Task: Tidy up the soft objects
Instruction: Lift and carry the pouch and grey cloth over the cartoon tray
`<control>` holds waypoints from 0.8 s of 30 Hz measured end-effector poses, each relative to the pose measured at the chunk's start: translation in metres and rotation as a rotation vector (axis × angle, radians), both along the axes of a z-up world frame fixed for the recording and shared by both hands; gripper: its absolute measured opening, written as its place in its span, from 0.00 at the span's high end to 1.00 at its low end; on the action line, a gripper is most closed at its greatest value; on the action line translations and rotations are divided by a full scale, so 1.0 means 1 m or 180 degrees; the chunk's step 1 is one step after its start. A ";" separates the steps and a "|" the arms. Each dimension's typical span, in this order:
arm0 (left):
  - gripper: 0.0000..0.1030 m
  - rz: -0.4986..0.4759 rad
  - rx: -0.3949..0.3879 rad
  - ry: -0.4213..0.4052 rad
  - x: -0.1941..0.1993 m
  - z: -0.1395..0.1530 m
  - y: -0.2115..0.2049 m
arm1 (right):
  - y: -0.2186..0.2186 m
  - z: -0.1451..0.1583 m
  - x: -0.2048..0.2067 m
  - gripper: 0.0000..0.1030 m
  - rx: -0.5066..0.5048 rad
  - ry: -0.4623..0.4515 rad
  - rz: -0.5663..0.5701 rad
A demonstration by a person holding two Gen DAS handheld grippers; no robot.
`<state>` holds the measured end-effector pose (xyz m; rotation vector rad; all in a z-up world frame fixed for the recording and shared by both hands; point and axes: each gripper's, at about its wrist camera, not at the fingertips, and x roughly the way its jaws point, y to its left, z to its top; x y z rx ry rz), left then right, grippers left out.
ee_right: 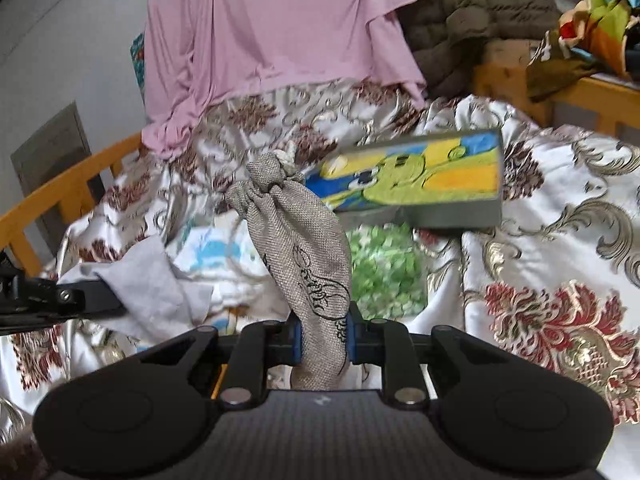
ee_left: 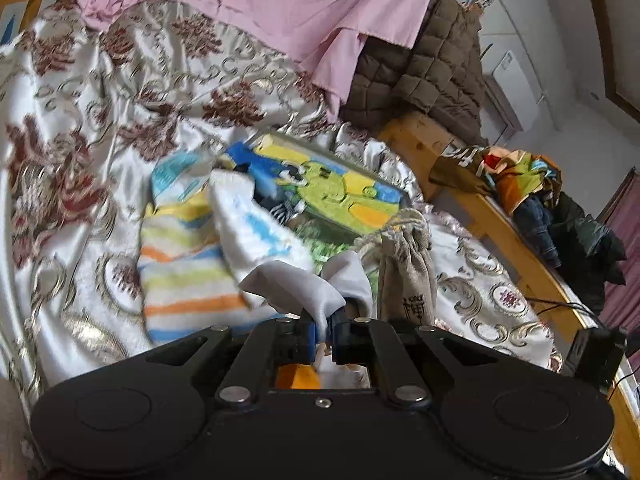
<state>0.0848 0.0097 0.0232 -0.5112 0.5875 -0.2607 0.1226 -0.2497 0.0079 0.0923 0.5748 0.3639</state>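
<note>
1. Our right gripper pinches the drawstring pouch, long axis upright, nearest the cartoon box.
2. Left gripper clamps a white cloth (left of that box).

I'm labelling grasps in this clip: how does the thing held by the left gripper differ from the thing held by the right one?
The left gripper pinches a thin, plain pale cloth that flops in loose folds; the right gripper clamps a thicker grey woven drawstring pouch that stands up. The pouch bears black print and a tied neck; the cloth shows neither. Both are soft and held over the patterned bedspread.
</note>
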 end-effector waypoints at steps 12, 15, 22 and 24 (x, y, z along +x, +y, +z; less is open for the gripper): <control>0.93 -0.0011 -0.0058 -0.0340 0.082 0.040 -0.027 | -0.024 0.020 0.042 0.78 0.0144 -0.0492 -0.0551; 0.93 -0.0014 0.0000 -0.0418 0.111 0.045 -0.041 | -0.031 0.019 0.067 0.78 0.0215 -0.0548 -0.0629; 0.93 0.0059 0.0102 -0.0444 0.177 0.036 -0.063 | -0.047 0.007 0.128 0.78 0.0462 -0.0573 -0.0912; 0.93 0.0088 0.0119 -0.0437 0.197 0.032 -0.069 | -0.053 0.004 0.145 0.78 0.0521 -0.0583 -0.0970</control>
